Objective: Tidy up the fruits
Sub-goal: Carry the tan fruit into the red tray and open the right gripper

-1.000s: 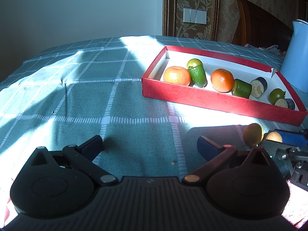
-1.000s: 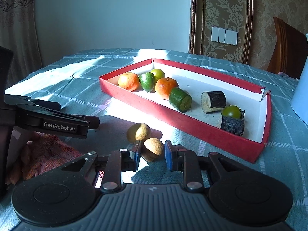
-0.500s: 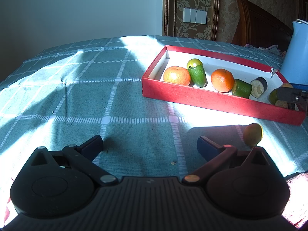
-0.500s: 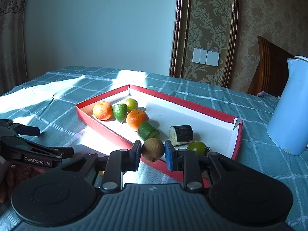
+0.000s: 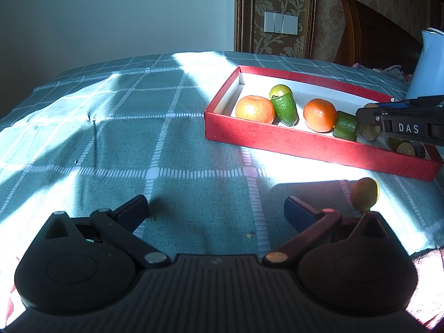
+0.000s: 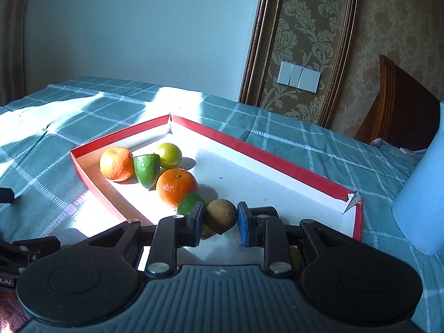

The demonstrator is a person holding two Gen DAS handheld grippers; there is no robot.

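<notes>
A teal checked tablecloth (image 5: 155,127) covers the table, sunlit in a broad band. On it, toward two o'clock in the left wrist view, lies a shallow red box (image 5: 291,141) with a white floor. A pale blue jug (image 6: 421,205) stands on the cloth beyond the box's end, at three o'clock in the right wrist view.

The left gripper (image 5: 216,211) hovers low over bare cloth, its jaws spread wide with nothing between them. The right gripper (image 6: 219,219) reaches over the box's near wall, its blue pads clenched on a small brown kiwi (image 6: 221,216) held above the white floor.

In the box sit two oranges, one (image 6: 116,163) near the eleven-o'clock corner and the other (image 6: 176,183) closer in, with a cut avocado (image 6: 146,169) between them and a yellow-green round fruit (image 6: 168,152) just behind it. A green cucumber piece (image 6: 188,204) lies touching the nearer orange, partly hidden by the right gripper's left pad.

Outside the box, a small yellowish fruit (image 5: 364,194) rests on the cloth near the front wall, at four o'clock in the left wrist view.
</notes>
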